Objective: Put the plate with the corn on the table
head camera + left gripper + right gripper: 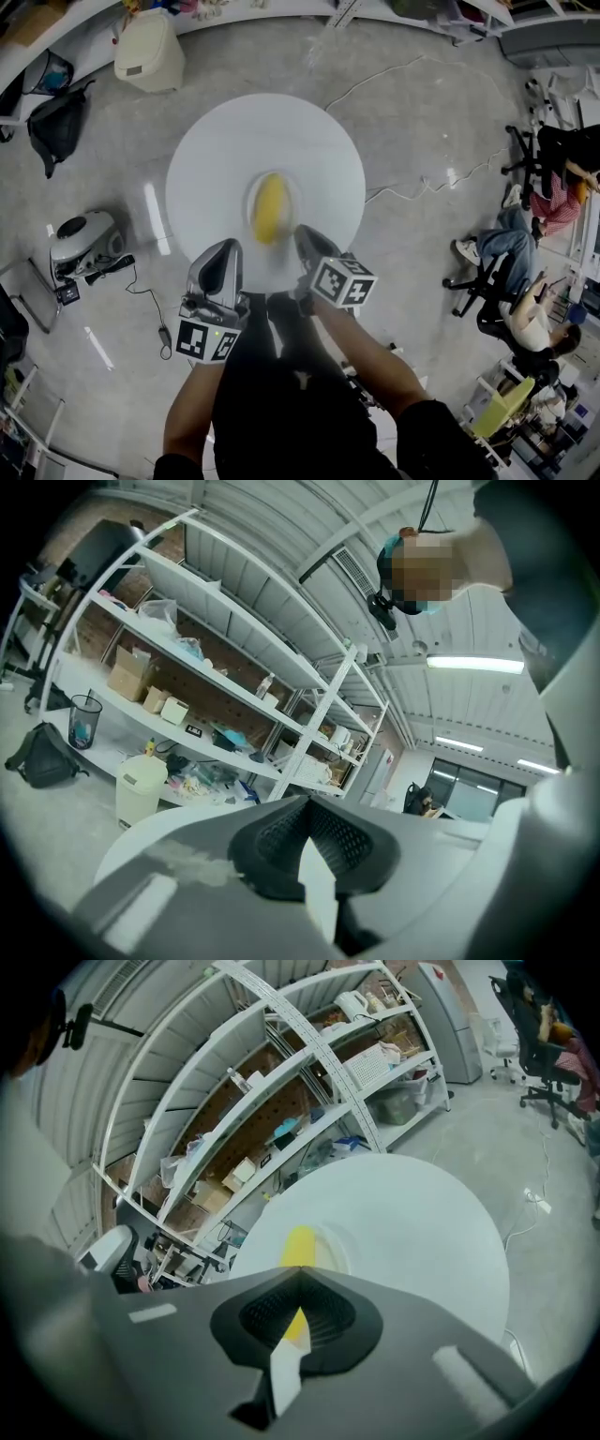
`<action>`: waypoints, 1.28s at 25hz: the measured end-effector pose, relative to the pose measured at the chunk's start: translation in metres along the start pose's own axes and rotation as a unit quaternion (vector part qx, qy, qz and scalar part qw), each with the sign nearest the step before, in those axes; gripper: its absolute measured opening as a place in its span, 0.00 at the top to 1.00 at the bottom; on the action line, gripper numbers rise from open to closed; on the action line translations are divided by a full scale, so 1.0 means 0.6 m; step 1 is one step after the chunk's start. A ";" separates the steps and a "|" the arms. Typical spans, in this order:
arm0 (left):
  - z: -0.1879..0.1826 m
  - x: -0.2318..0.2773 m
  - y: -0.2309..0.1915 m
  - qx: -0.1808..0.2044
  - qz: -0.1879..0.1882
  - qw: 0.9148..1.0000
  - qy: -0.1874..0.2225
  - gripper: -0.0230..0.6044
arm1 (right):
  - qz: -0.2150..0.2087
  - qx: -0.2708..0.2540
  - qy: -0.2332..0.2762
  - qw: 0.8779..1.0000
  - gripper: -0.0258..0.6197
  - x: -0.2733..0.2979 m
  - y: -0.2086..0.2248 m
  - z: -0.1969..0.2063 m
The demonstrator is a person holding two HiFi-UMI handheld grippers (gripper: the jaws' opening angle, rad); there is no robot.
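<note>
A yellow corn cob [270, 208] lies on a small white plate [292, 202] near the middle of the round white table [234, 150]. My left gripper [228, 247] is just short of the plate's near left rim. Its jaws are shut and it is tilted up toward the shelves [307, 808]. My right gripper [305, 234] is at the plate's near right rim, jaws shut [298, 1283]. From the right gripper view the corn [300, 1244] and plate [333, 1241] rest flat on the table [412, 1241] just past the tips. Only a thin pale sliver shows in each jaw seam.
A cream bin [150, 52] and a black bag [56, 127] are on the floor at the far left. A white machine [84, 234] sits to the left. Cables [403, 187] run across the floor on the right, where people sit on chairs [525, 281]. White shelving [234, 667] stands behind the table.
</note>
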State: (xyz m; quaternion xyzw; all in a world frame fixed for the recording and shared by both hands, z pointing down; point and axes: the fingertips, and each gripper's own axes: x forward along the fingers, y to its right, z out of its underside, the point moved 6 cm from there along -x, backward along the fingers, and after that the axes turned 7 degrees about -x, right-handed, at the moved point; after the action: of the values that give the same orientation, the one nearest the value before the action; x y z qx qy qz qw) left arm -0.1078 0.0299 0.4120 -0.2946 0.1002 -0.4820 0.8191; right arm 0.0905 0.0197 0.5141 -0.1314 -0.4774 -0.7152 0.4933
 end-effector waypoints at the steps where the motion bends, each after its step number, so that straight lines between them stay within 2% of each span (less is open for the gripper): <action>1: -0.003 -0.004 0.007 0.002 -0.001 1.000 0.001 0.96 | -0.002 -0.002 0.000 1.000 0.95 -0.007 -0.004 0.000; 7: -0.019 -0.019 0.040 0.009 -0.009 1.000 0.007 0.96 | -0.014 -0.014 0.009 1.000 0.95 -0.039 -0.028 -0.013; 12: -0.034 -0.027 0.061 0.014 -0.015 1.000 0.016 0.96 | -0.030 -0.043 0.020 0.998 0.95 -0.055 -0.053 -0.032; 19: -0.067 -0.033 0.106 0.030 -0.013 0.999 0.032 0.96 | -0.032 -0.058 0.033 0.997 0.95 -0.100 -0.068 -0.051; 32: -0.079 -0.079 0.176 0.041 -0.014 0.998 0.044 0.96 | -0.055 -0.090 0.096 0.990 0.95 -0.199 -0.121 -0.078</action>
State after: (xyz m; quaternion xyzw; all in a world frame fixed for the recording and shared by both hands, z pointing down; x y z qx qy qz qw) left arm -0.0765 0.0904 0.3072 -0.2403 0.1125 -0.5093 0.8187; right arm 0.1005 0.0553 0.3717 -0.0797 -0.3685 -0.7903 0.4830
